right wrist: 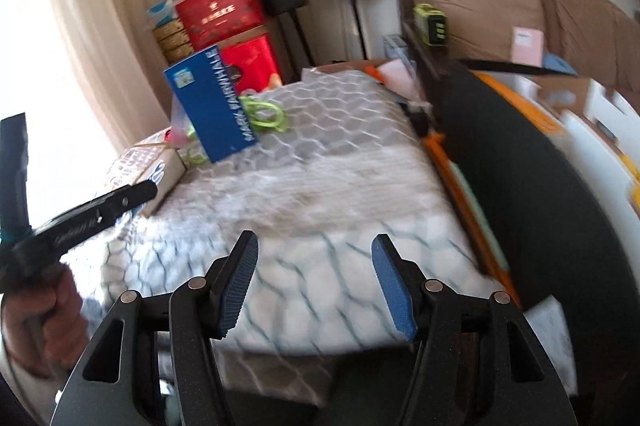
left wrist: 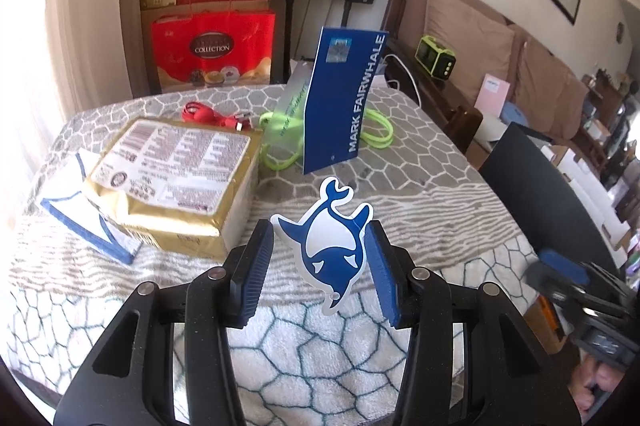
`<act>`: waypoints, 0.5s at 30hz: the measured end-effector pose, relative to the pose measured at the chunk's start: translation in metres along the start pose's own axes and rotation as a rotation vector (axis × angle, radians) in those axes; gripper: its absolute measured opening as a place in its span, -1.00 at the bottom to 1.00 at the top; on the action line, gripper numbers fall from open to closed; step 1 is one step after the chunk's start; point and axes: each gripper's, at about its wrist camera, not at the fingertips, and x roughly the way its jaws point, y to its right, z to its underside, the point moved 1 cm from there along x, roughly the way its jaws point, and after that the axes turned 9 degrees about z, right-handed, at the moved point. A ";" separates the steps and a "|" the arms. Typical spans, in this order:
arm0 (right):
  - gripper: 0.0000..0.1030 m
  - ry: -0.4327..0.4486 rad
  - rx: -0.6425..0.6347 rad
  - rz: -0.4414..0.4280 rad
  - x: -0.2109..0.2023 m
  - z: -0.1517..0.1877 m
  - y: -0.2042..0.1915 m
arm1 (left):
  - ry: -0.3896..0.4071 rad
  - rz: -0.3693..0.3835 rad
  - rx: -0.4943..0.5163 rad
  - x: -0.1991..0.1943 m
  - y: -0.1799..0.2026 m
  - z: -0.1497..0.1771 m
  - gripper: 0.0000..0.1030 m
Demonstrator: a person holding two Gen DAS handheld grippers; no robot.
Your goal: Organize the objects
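The whale-shaped card (left wrist: 330, 246) is a flat cut-out with a white border, printed in dark blue and white, its forked tail pointing up and its head down. It sits between the blue ribbed pads of the left tool (left wrist: 320, 270), which pinches it at its flippers; both pads touch the card's edges, and it is held clear of the table (left wrist: 420, 162). A thin string or loop from it cannot be made out.

Just beyond the whale stands a tall dark blue tag (left wrist: 344, 98), tilted slightly, with "MARK FAIRWHALE" in white along one edge and a small pale sticker near its top corner. Behind the tag is a translucent pouch (left wrist: 294, 106), and neon green cords (left wrist: 376, 130) lie looped beside it on the table. To the left lies a gold-wrapped package (left wrist: 172, 182) with a dense white printed label on top, resting partly on a white cloth with blue trim (left wrist: 86, 222). A red cable (left wrist: 212, 116) lies behind the package.

The table is covered with a towel-like cloth in grey and white with a hexagon pattern.

The right tool (right wrist: 316, 282) hangs over the near edge of the table with its jaws spread and nothing between them; that view is blurred. In it the left tool's black body shows at the left edge, gripped by a hand (right wrist: 44, 322).
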 end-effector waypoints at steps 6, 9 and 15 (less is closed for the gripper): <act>0.20 -0.093 -0.051 0.045 0.068 -0.023 -0.022 | 0.004 -0.064 0.012 -0.003 -0.001 -0.008 -0.14; 0.19 -0.122 -0.046 0.067 0.094 -0.030 -0.017 | -0.003 -0.085 0.019 -0.001 0.000 -0.011 -0.14; 0.21 -0.102 -0.044 0.080 0.106 -0.042 -0.007 | -0.010 -0.101 0.020 0.004 0.001 -0.010 -0.14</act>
